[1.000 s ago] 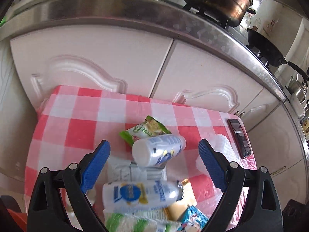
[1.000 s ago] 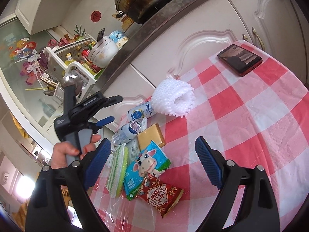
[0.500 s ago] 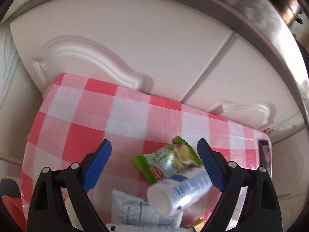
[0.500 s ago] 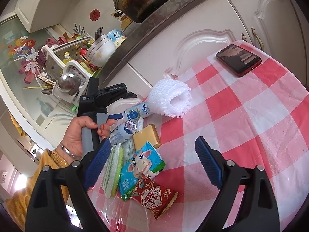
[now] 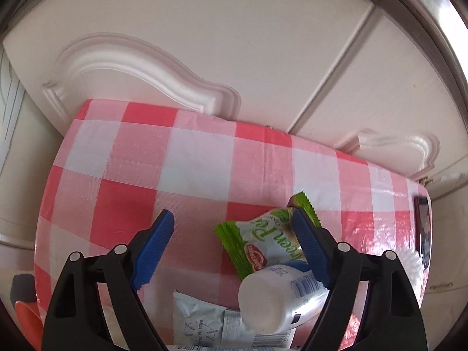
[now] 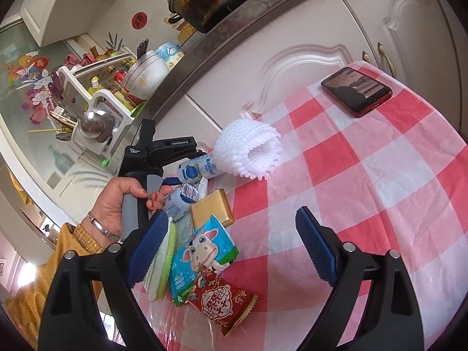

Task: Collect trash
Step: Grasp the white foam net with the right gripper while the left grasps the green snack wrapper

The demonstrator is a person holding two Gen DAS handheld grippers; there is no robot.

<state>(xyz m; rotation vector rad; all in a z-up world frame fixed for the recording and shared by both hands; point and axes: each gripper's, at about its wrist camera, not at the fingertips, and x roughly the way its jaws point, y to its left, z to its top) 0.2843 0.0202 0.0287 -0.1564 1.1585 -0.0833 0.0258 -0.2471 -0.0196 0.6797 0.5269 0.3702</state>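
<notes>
Left wrist view: the left gripper (image 5: pixel 231 234), jaws spread and just closing in, straddles the green-and-white crinkled snack wrapper (image 5: pixel 269 241) on the red-and-white checked tablecloth (image 5: pixel 163 158), nothing pinched. A white plastic bottle (image 5: pixel 275 301) lies just beside. The right gripper (image 6: pixel 231 245) hangs spread above the cloth, empty.

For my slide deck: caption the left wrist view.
Left claw, open, over a green snack wrapper and white bottle on the checked tablecloth.
</notes>
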